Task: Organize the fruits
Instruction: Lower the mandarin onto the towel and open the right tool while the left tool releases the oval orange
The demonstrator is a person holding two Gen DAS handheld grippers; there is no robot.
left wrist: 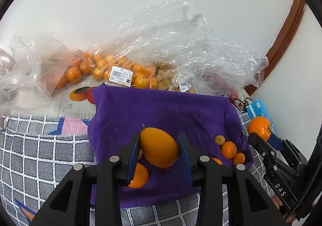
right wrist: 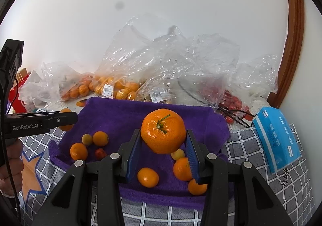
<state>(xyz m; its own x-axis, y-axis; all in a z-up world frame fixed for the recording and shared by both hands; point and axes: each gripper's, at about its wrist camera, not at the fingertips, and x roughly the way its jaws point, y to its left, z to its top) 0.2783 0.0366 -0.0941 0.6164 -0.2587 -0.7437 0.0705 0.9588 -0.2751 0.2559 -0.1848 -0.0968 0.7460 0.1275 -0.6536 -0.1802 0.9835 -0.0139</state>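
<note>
Both grippers carry fruit above the purple cloth point(right wrist: 112, 111).
The left gripper point(left wrist: 159, 146) clamps an oval orange fruit point(left wrist: 159, 149) (perhaps a mango); the right gripper point(right wrist: 163, 141) clamps a stemmed tangerine point(right wrist: 163, 131).

A deep purple towel point(left wrist: 161, 109) fills the frame's centre, on a grey blanket point(left wrist: 40, 155) checked with white lines. An orange mandarin point(right wrist: 163, 131) with a green stem sits mid-frame; a sky-blue tissue pack point(right wrist: 276, 139) lies at right.
</note>
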